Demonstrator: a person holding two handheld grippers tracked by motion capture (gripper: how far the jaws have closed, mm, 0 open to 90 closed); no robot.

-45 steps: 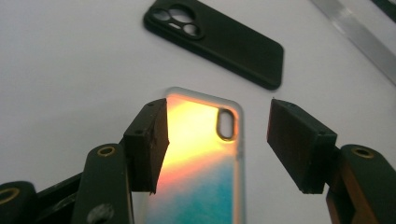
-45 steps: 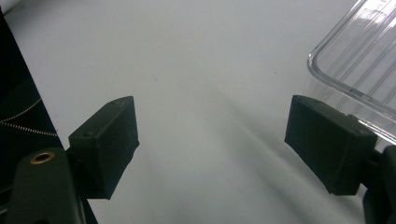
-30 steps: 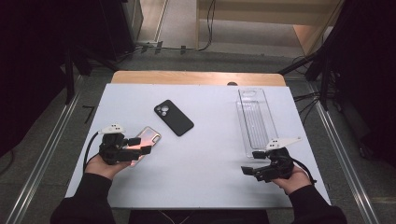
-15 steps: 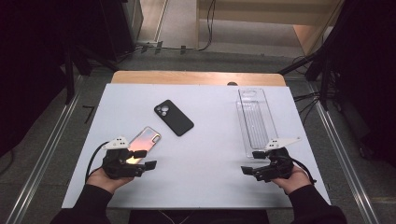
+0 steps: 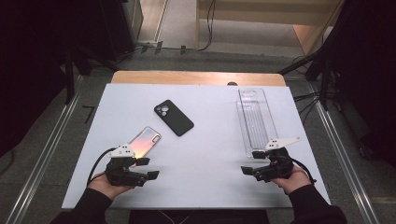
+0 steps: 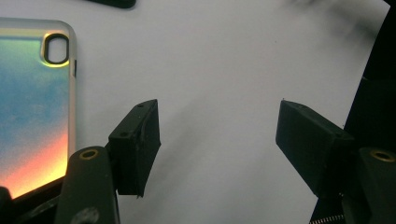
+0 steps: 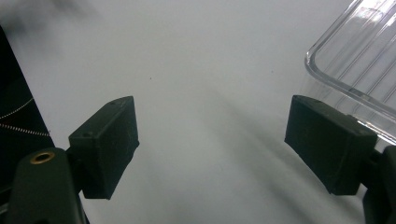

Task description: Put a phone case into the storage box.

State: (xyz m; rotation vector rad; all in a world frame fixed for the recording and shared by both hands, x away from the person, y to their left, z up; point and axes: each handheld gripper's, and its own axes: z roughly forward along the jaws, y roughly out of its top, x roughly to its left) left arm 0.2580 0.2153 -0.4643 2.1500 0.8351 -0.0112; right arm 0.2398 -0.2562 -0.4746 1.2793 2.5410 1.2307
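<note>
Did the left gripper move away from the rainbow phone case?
Yes. The left gripper has drawn back toward the near table edge; earlier it sat over the rainbow phone case, which now lies clear beyond it. Its jaws have just been opening, nothing between.

The high view is evenly lit from above: the white counter [image 5: 210, 154] is bright while the room around it falls into near black. Detail there is soft and slightly grainy. Faint short shadows sit under the left gripper [image 5: 147, 168] and the right gripper [image 5: 246, 170]. In the left gripper view, the iridescent phone case [image 6: 32, 102] glows blue to orange with sheen, the black jaws are close and a little blurred, and soft grey shadows stretch across the counter behind them. In the right gripper view, the clear plastic tray [image 7: 359, 60] catches white glare along its rim. Corners of both gripper views darken.
</note>
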